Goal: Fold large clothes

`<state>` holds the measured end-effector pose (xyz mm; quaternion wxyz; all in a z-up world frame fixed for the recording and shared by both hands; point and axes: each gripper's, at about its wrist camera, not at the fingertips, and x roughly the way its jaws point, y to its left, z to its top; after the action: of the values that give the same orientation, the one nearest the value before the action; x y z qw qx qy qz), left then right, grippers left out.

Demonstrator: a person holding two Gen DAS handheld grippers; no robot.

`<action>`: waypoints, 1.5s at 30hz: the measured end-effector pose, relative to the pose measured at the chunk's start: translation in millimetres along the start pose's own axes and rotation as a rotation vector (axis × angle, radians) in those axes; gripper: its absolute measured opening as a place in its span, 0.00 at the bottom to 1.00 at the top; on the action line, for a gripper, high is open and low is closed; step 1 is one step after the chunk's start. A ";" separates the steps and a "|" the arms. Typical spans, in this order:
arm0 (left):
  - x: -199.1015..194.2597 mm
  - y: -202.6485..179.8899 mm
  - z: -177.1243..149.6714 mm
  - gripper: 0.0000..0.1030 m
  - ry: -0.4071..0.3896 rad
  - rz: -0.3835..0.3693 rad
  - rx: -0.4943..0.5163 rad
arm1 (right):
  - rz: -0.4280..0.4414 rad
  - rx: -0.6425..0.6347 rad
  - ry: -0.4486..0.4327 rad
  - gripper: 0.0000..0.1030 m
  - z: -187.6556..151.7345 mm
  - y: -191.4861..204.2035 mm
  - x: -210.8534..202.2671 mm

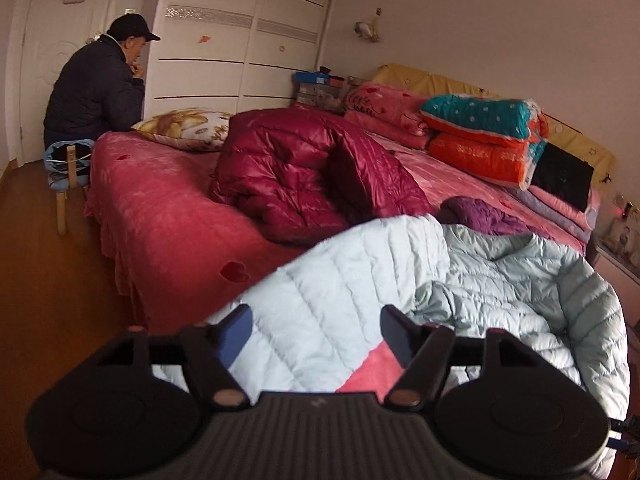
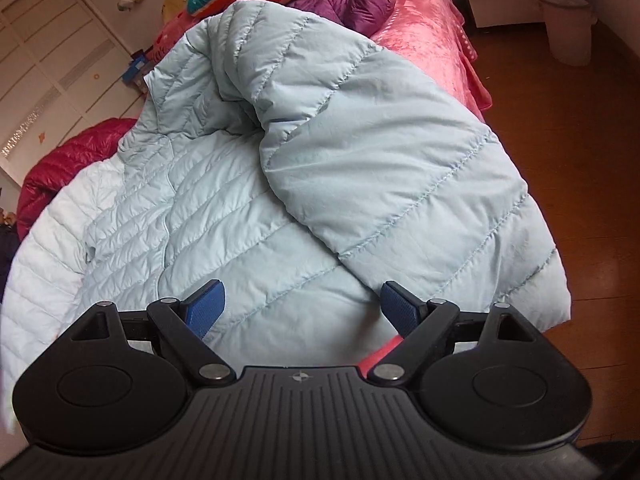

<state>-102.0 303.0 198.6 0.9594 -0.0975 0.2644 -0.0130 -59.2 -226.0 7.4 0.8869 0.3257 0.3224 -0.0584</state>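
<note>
On the near end of the bed point(image 1: 168, 216), a pale blue quilted jacket point(image 2: 248, 216) lies spread out, puffy and soft, its stitched channels running in slanted lines. One thick panel point(image 2: 392, 168) is folded over the body from the right, forming a rounded hump, and its lower edge hangs off the bed's side over the floor. A whiter quilted part point(image 1: 340, 292) shows at the jacket's left edge. Behind it sits a glossy dark red puffer coat point(image 1: 296, 172), crumpled in a heap, and a small purple padded garment point(image 1: 484, 216). The bed has a pink velvety cover with red hearts. Farther back lie a floral pillow point(image 1: 188, 126), pink pillows and a stack of teal and orange quilts point(image 1: 480, 136). A man in a black cap and dark jacket point(image 1: 98, 84) sits on a stool by the white wardrobe point(image 1: 240, 32). The floor point(image 2: 580, 128) is shiny brown wood, with a white bin point(image 2: 568, 24) near the wall.

The left gripper point(image 1: 316, 334) hovers low over the jacket's left edge, jaws wide and holding nothing. The right gripper point(image 2: 302, 308) points at the jacket's near hem, jaws wide, blue pads point(image 2: 206, 306) close above the fabric; whether they touch it I cannot tell
</note>
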 end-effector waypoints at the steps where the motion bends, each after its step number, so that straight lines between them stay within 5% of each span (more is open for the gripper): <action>1: -3.1 -1.1 1.0 0.73 -0.007 -0.003 -0.003 | 0.022 0.013 0.003 1.00 1.3 -1.8 2.1; 7: -6.1 -40.7 -11.7 0.84 0.015 -0.089 0.077 | 0.041 0.100 -0.003 1.00 17.3 -15.5 23.2; 16: 44.6 -105.4 -66.6 0.84 0.262 -0.238 0.145 | -0.126 0.240 -0.232 1.00 60.9 -63.5 10.8; 21: 71.5 -116.8 -86.4 0.84 0.340 -0.283 0.111 | -0.030 0.159 -0.129 1.00 63.6 -55.1 19.7; 26: 97.8 -111.9 -95.5 0.84 0.369 -0.303 0.047 | -0.113 -0.030 -0.084 1.00 62.1 -38.3 34.1; 35: 132.8 -114.8 -113.2 0.84 0.447 -0.433 -0.058 | 0.059 0.097 0.034 1.00 74.0 -59.8 61.4; 42: 142.5 -119.5 -119.1 0.91 0.468 -0.510 -0.113 | 0.017 0.033 0.065 1.00 66.1 -42.2 65.3; 45: 142.9 -122.1 -121.6 0.89 0.480 -0.546 -0.138 | -0.015 -0.007 0.062 0.86 60.1 -30.6 58.7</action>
<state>-37.9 150.4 47.9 0.8223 -0.2230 0.4465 -0.2732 9.4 -280.6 -10.1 0.8771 0.3216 0.3526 -0.0538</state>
